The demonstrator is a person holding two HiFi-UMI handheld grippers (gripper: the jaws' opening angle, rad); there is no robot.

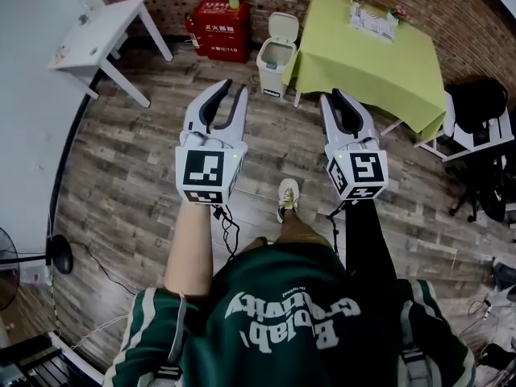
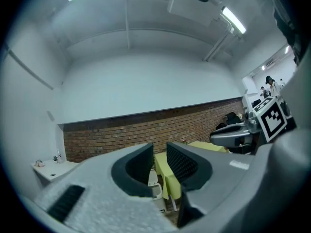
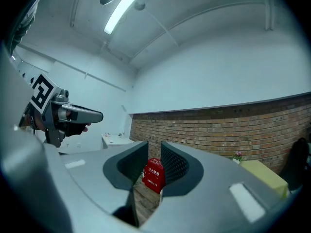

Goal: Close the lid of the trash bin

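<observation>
Wood floor (image 1: 137,192), lid-up trash bin (image 1: 276,61) well beyond left tongs (image 1: 232,88), right tongs (image 1: 334,96)

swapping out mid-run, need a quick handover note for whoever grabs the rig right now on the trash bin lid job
Left hand-held gripper: open, empty, held level, aimed toward the trash bin.
Right hand-held gripper: open, empty, level, alongside the left one.
Trash bin: on the floor between the red box and the green table, well ahead of both grippers.
Lid: standing up, bin open.
Done: lid not yet touched.
Left: walk up to the bin and push the lid down until it sits shut.
</observation>
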